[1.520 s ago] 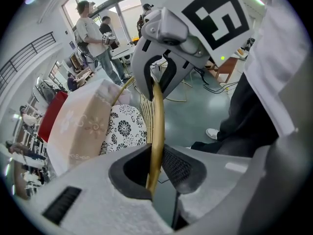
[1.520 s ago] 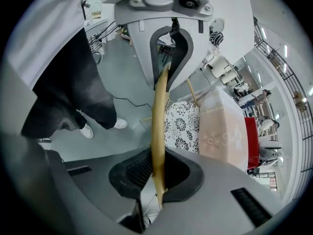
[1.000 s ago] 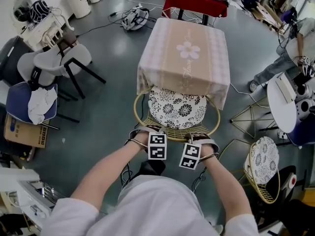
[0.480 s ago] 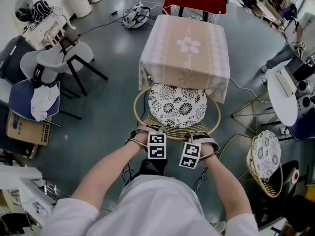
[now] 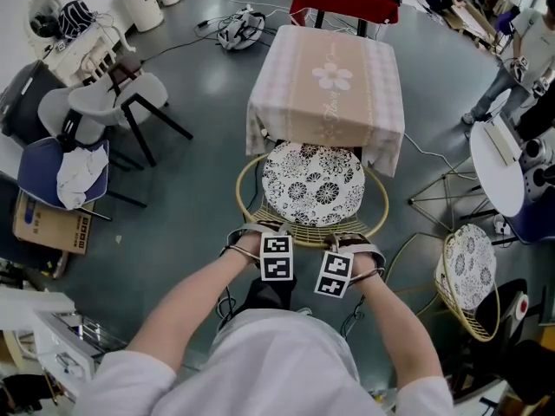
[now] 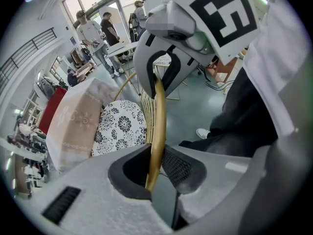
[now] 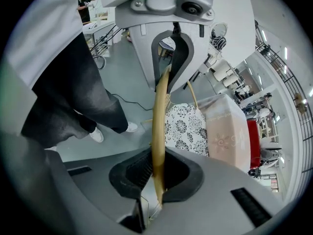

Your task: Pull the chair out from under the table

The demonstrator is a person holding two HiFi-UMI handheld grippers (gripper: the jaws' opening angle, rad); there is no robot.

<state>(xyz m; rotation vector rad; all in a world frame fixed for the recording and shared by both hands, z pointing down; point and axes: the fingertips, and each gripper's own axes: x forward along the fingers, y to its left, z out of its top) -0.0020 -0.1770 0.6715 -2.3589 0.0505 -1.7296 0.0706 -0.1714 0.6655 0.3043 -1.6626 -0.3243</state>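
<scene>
**A:** What do the gripper views add?

**B:** The clamps. The left hand-held gripper (image 6: 154, 166) and right hand-held gripper (image 7: 157, 173) are each closed on the chair's (image 5: 299, 230) gold rim (image 6: 159, 106). The head view hides that under the marker cubes (image 5: 277, 259).

**A:** And the chair?

**B:** Its patterned cushion (image 5: 314, 185) lies in the wire seat, nearly clear of the table (image 5: 328, 85) – a second ago it was partly under the cloth.

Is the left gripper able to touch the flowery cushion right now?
Probably not yet: the left gripper is shut on the chair's gold rim, and the cushion lies beyond it.
</scene>
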